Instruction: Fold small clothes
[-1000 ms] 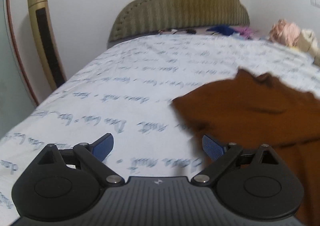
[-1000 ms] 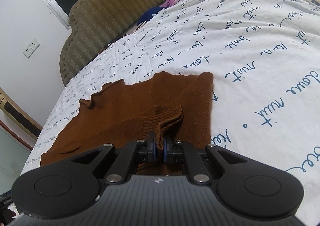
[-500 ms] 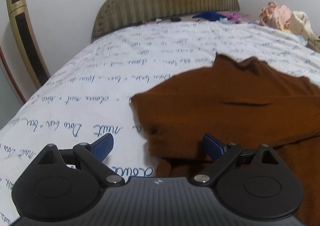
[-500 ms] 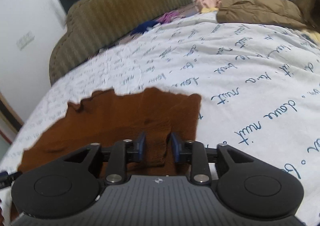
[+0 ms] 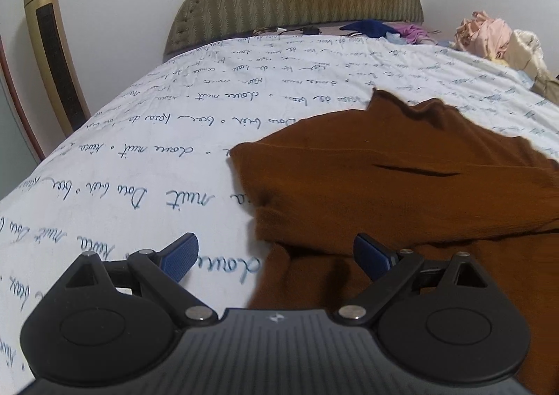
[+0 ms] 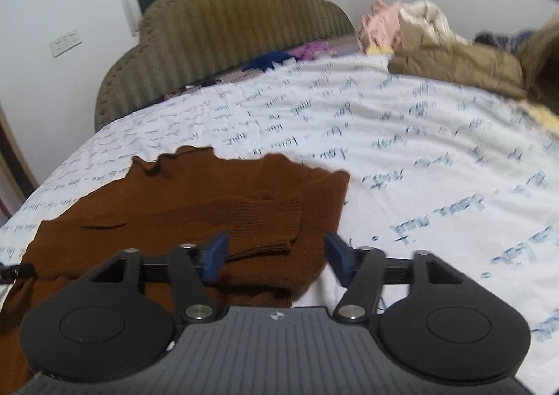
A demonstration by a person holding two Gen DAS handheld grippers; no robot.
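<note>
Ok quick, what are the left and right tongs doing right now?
Left tongs: open, holding nothing, over the edge of the brown sweater.
Right tongs: open, jaws just been opening, cuff lies loose between them.

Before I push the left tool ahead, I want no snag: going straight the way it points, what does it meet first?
Probably the brown sweater: its folded edge lies just past the open left tool, slightly toward the right pad. Depth is unclear; the printed bedsheet may come first.
</note>
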